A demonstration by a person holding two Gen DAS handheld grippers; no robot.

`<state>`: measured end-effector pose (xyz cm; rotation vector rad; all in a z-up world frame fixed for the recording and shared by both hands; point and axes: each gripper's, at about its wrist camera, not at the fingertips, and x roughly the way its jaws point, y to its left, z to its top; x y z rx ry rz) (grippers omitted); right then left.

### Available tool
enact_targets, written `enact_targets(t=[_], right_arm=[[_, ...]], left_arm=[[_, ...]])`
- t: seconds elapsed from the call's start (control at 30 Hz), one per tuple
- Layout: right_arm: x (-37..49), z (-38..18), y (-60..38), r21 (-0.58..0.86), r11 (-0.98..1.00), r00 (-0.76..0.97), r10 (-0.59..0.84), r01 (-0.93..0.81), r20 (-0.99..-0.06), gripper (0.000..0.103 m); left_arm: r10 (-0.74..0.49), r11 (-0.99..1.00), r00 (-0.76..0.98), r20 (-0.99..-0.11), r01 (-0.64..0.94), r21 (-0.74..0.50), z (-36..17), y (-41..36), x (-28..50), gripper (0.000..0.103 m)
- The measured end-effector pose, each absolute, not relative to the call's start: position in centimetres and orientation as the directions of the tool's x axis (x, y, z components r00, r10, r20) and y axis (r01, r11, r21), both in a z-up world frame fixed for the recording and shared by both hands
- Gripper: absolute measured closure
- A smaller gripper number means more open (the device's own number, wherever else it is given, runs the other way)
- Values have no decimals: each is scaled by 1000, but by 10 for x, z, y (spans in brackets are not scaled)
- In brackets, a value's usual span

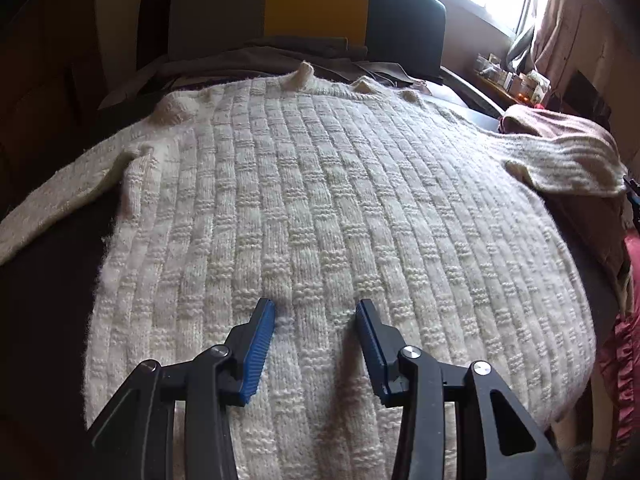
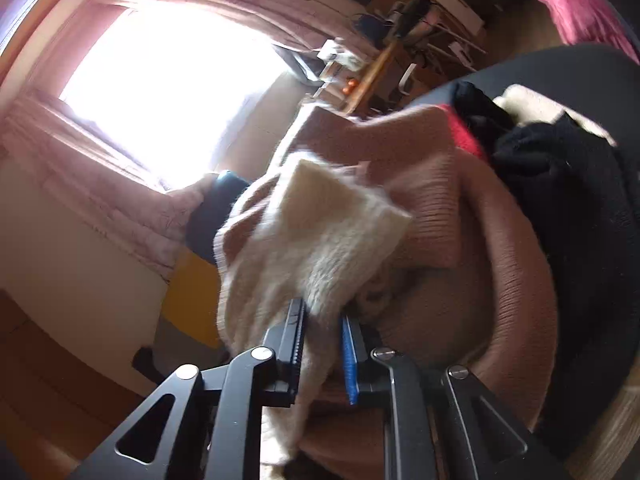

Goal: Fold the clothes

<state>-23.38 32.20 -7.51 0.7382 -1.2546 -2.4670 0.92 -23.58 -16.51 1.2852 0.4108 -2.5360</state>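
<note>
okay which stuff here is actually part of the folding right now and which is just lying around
In the job: cream knit sweater, its sleeve cuff, right gripper shut on the cuff, left gripper open over the sweater.

Lying about: brown garment, black clothing, cluttered shelf.

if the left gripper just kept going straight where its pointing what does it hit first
Most likely the cream knit sweater spread flat below it: the left gripper angles down with open jaws just over the fabric, nothing between. How close is unclear.

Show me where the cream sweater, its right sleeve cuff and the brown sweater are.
cream sweater (image 1: 320,200), left wrist view, middle of the body panel.
right sleeve cuff (image 2: 320,232), right wrist view, ribbed end above the fingers.
brown sweater (image 2: 500,260), right wrist view, ribbed fold.
</note>
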Motion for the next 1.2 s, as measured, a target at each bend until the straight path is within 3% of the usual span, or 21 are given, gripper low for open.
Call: enact_targets(t=[0.23, 0.47, 0.63, 0.67, 0.73, 0.87, 1.03, 1.2], right_arm=[[-237, -35, 192, 651, -711, -697, -609, 267, -379, 88], [-247, -80, 40, 644, -670, -466, -733, 371, -495, 88], [-231, -129, -44, 574, -699, -320, -710, 427, -627, 87], [-226, -138, -57, 551, -708, -300, -695, 441, -653, 78], [-214, -140, -62, 514, -703, -313, -693, 491, -650, 69], [-178, -125, -42, 450, -695, -347, -690, 560, -635, 33], [-132, -140, -19, 300, -717, -402, -631, 629, -664, 13], [-125, -166, -23, 343, -687, -363, -664, 640, -653, 1]], left_arm=[[-17, -929, -616, -787, 300, -215, -150, -231, 7, 60], [94, -920, -644, -759, 235, -314, -139, -231, -9, 60], [210, -867, -634, -744, 230, -442, -141, -245, -46, 60], [229, -856, -631, -742, 233, -462, -143, -247, -54, 61], [256, -839, -625, -738, 235, -490, -145, -249, -68, 60], [298, -819, -615, -730, 228, -527, -150, -250, -100, 60], [304, -786, -610, -731, 274, -555, -157, -263, -143, 60], [351, -743, -582, -734, 305, -596, -164, -270, -182, 60]])
